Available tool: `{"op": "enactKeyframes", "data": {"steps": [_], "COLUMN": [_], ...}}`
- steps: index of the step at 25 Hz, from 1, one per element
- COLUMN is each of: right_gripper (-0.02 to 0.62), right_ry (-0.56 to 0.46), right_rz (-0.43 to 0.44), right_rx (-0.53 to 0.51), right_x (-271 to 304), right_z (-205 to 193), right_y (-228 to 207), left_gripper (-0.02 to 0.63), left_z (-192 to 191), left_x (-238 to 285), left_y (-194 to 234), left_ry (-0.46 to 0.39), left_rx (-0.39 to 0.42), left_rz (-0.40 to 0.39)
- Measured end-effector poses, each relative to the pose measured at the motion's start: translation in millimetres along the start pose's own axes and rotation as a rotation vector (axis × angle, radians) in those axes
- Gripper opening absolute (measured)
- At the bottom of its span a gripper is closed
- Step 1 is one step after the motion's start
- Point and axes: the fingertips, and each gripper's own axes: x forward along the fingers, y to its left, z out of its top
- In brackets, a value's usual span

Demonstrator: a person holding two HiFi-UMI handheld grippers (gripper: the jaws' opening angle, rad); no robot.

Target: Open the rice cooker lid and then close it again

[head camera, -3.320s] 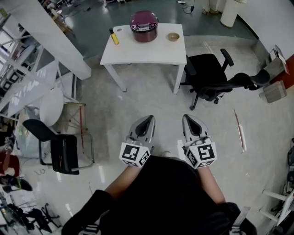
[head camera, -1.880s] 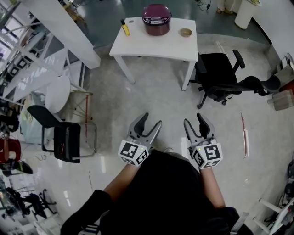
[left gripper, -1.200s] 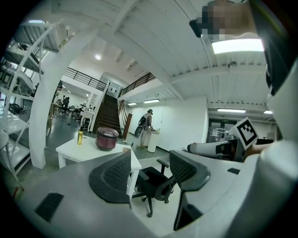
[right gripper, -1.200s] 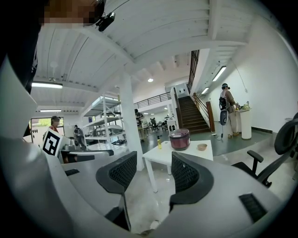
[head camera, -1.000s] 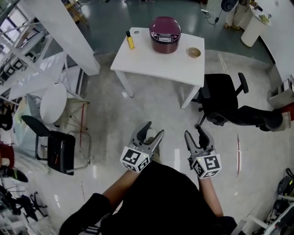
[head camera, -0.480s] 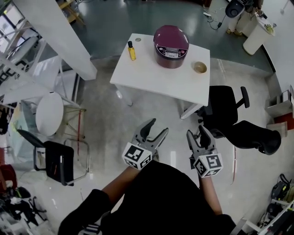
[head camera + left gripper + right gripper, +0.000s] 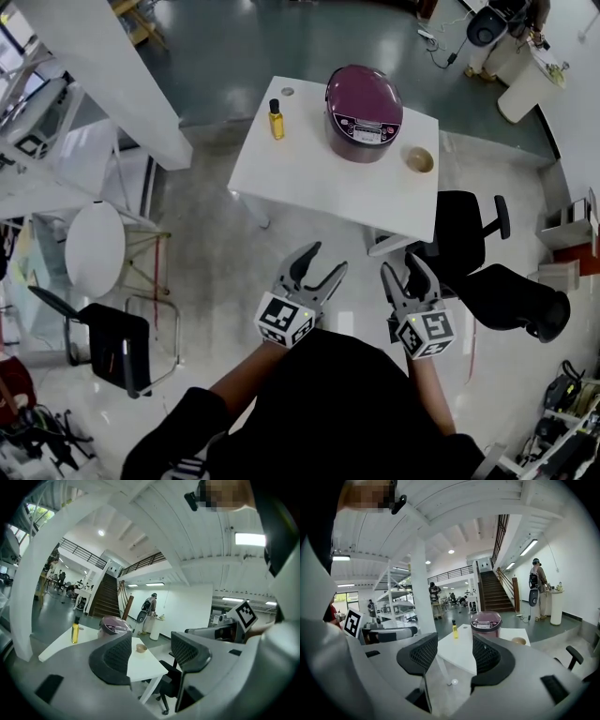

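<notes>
Wide hall with a polished grey floor [image 7: 211,253], a white column [image 7: 94,75] at the left and a staircase [image 7: 499,590] at the back; ahead, a white table [image 7: 309,187] with a black office chair [image 7: 461,234] at its near right corner. On the tabletop, against the far edge and right of its middle, a maroon rice cooker [image 7: 363,111], lid down and shut, with the control panel [image 7: 366,129] facing the near edge. Near the far left corner, upright, a bottle of yellow liquid [image 7: 276,120]; by the right edge, just beside the cooker but apart from it, a small tan bowl [image 7: 419,160].

Held low over the floor, close in front of a black-clad torso [image 7: 328,403] and well apart from the table: left gripper [image 7: 323,261] and right gripper [image 7: 403,266], both pointed toward the cooker. Left gripper view: jaws spread, with nothing between them but the distant tabletop and bowl. Right gripper view: jaws likewise parted and empty, with only the far-off table in the gap.

Judged from this: nothing of the task done as yet, with no contact on the cooker and the lid untouched. Left to do: reach the table, find the lid release or handle, raise the lid fully, then press it back down until latched
</notes>
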Motion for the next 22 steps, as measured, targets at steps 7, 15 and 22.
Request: {"op": "enactKeyframes", "data": {"steps": [7, 15, 22], "right_gripper": [0.202, 0.202, 0.202], "right_ry": [0.018, 0.033, 0.037], "right_rz": [0.010, 0.044, 0.079], "right_rx": [0.018, 0.022, 0.026], "right_x": [42.4, 68.4, 98.7], "right_z": [4.2, 7.9, 9.1], "right_y": [2.8, -2.5, -39.0], "left_gripper": [0.241, 0.244, 0.244], "left_z": [8.9, -4.1, 4.5], "left_x": [16.6, 31.7, 56.2], "left_y": [42.9, 55.3, 64.5], "left_ry": [0.004, 0.044, -0.004], "left_rx": [0.014, -0.036, -0.051], "left_rz": [-0.002, 0.022, 0.057]}}
